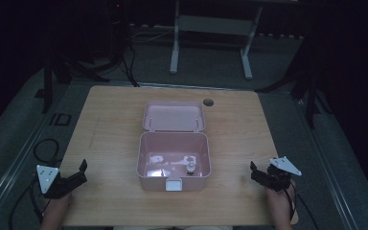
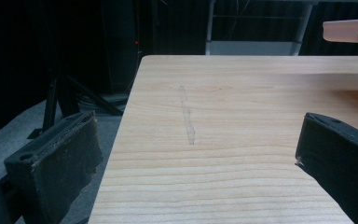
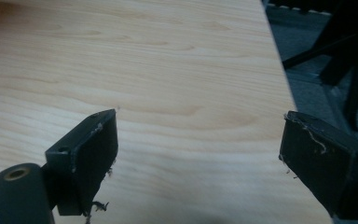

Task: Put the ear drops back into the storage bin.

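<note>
One pink plastic box (image 1: 173, 160) sits open at the middle of the tabletop (image 1: 105, 124), nearer the front edge than the back, its hinged lid (image 1: 174, 116) thrown back flat toward the far edge and its white latch (image 1: 173, 185) facing the person. A single small pale object (image 1: 190, 166), too dim to identify, stands inside by the box's front right wall. Two grippers wait near the front corners: the left gripper (image 1: 76, 175) toward the front left, the right gripper (image 1: 258, 172) toward the front right, both with jaws spread wide and empty. The box lies between them, its long axis running left to right; the right gripper looks slightly nearer the object.
</note>
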A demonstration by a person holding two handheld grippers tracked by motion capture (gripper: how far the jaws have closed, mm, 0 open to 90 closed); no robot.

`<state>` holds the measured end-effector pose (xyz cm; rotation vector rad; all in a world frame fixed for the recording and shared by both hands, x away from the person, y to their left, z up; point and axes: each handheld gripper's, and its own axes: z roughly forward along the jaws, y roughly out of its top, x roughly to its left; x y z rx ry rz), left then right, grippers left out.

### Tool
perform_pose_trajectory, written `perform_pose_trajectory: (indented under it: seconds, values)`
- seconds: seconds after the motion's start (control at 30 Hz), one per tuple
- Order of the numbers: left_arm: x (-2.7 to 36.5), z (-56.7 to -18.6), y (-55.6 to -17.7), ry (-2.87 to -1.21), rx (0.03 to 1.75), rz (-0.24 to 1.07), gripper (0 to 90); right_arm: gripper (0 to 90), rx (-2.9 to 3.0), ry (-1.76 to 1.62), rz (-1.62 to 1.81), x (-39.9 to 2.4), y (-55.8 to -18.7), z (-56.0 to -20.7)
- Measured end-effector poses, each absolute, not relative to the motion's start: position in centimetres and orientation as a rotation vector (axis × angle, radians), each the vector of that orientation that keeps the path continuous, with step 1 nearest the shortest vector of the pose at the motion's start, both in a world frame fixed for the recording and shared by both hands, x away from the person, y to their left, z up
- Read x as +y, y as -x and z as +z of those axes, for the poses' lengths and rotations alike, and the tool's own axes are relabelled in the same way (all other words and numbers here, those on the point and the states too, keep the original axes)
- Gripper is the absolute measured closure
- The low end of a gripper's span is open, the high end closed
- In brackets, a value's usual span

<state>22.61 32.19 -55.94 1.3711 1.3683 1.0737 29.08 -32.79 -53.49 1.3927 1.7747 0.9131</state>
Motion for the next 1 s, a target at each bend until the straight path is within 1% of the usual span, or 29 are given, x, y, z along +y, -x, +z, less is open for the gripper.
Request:
perform_pose_trajectory:
  seconds: [0.17,0.3,0.43,1.0]
  values:
    - [32.2,-55.9,-22.7,-1.378,1.370,1.076,0.3,11.1,1.715,-1.412,0.946,-34.0,-28.0,-53.8]
    - [32.1,-55.9,-22.7,-1.379,1.368,1.077,0.3,11.1,1.673,-1.434,0.982,-34.6,-27.9,-54.1]
    - [32.2,-55.9,-22.7,-1.376,1.368,1.077,0.3,11.2,1.678,-1.410,0.995,-34.5,-28.2,-54.6]
    - [32.2,-55.9,-22.7,-1.372,1.371,1.075,0.3,13.0,1.675,-1.312,1.078,-33.8,-29.0,-54.6]
